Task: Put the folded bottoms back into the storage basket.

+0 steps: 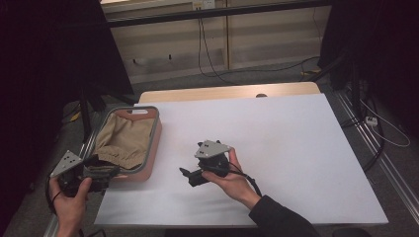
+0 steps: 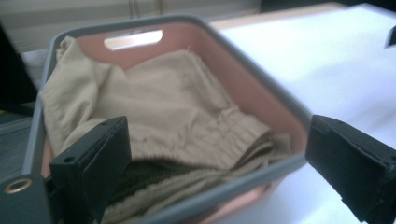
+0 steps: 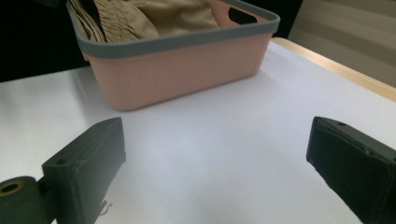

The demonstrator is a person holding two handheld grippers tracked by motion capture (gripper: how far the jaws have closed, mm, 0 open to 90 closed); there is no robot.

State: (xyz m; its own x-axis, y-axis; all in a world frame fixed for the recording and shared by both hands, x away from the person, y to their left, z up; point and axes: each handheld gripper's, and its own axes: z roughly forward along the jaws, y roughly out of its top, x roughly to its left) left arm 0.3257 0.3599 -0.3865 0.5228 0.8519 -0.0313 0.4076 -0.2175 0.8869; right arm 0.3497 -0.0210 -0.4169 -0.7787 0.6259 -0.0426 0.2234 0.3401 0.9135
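- Early stage, by the look of it: beige garment [image 2: 154,112] bunched inside pink basket [image 1: 153,148], nothing on the white table [image 1: 296,148] yet.
- Likely job: pull garment out of basket onto table. Grasp not yet made, lift and laying out all left to do.
- Left gripper [image 1: 96,173] at near end of basket, jaws wide apart, straddling near rim per left gripper view. Holding nothing.
- Right gripper [image 1: 190,177] low over bare table, just right of basket, aimed at its side wall. Jaws apart, empty.
- Basket: pink walls, grey rim, handle slot in far end wall. Sits at left edge of table, near left corner.
- Contents: one crumpled beige garment with gathered elastic band [image 2: 224,144] toward near end. Darker olive fabric [image 2: 144,179] under it at near rim; separate item or lining, can't tell.
- Garment heaped about up to rim level, none hanging over.
- Rest of table bare; cables on floor beyond.
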